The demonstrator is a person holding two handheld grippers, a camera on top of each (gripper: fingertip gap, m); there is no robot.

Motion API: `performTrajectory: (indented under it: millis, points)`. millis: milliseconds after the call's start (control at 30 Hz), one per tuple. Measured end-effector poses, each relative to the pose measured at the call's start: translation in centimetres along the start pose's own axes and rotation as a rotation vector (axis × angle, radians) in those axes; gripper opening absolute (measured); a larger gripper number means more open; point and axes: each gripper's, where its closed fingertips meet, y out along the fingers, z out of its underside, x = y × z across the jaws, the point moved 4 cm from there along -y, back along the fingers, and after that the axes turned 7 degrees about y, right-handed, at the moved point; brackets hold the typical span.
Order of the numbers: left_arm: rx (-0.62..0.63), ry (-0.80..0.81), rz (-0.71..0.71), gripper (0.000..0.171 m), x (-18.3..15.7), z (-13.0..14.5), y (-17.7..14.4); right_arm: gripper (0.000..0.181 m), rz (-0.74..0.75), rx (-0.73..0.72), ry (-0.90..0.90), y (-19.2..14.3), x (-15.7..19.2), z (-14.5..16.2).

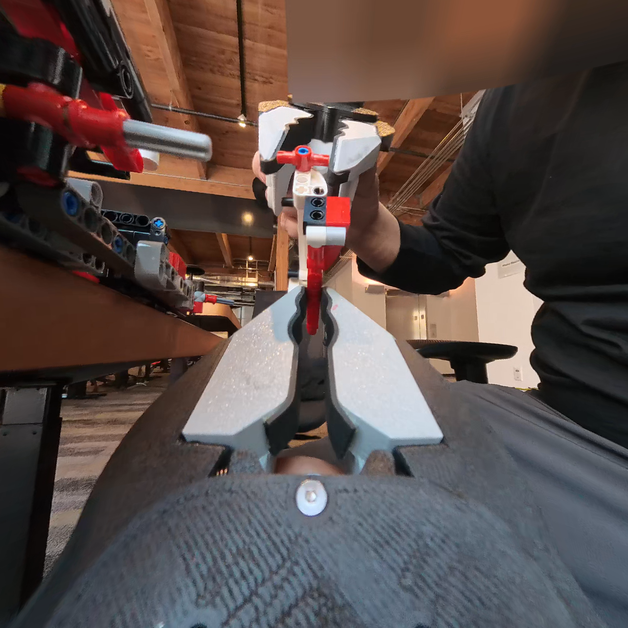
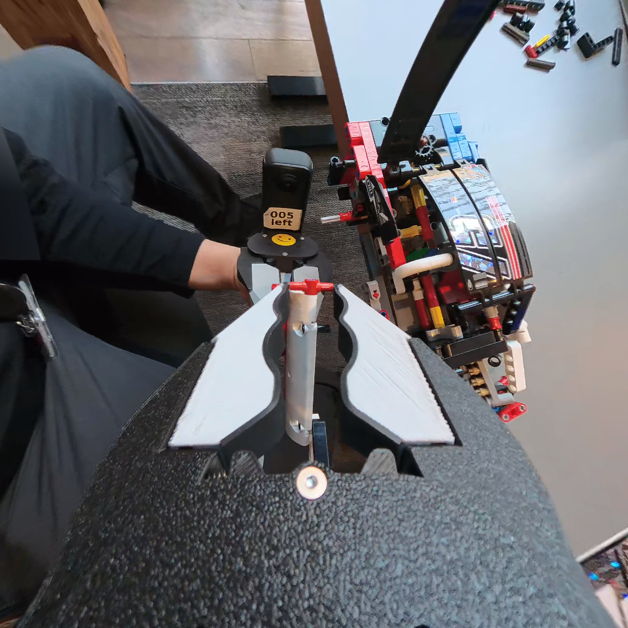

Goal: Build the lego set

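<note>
Item: small red-and-white lego subassembly (image 1: 319, 217), mid-frame, off the bench (image 2: 560, 238). My left gripper (image 1: 313, 307) pinched its red lower end; my right gripper (image 2: 307, 299) stood spread around its white beam, not touching. Large lego model (image 2: 441, 272) lay right of centre. Label and yellow sticker (image 2: 283, 239) on the left unit's camera (image 2: 287, 183), wording not recorded.

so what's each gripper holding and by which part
The left gripper pinches the small lego sub-assembly by its red lower end; the right gripper stands open around its white top.
</note>
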Motion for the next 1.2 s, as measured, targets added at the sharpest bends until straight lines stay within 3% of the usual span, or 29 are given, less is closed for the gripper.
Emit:
performTrajectory:
  millis: [133,400,600,967,1200]
  points:
    - [-0.032,-0.004,-0.006,0.005,0.0,-0.1,-0.4,0.041,-0.069,-0.028,0.084,-0.6,-0.9,-0.9]
    - [-0.075,-0.021,-0.004,0.005,1.1,1.1,-3.2,0.045,-0.057,0.015,0.023,1.7,-3.7,-3.9]
    - [-0.086,-0.015,-0.04,0.005,0.7,1.2,-5.4,0.046,-0.096,0.024,-0.047,3.3,-2.8,-4.8]
    - [-0.058,-0.012,-0.016,0.005,-0.2,1.3,-3.8,0.043,-0.052,-0.008,-0.023,0.8,-2.6,-5.5]
    - [-0.075,0.03,-0.03,0.005,0.8,0.3,-3.9,0.047,-0.095,0.029,-0.027,1.6,-2.2,-5.4]
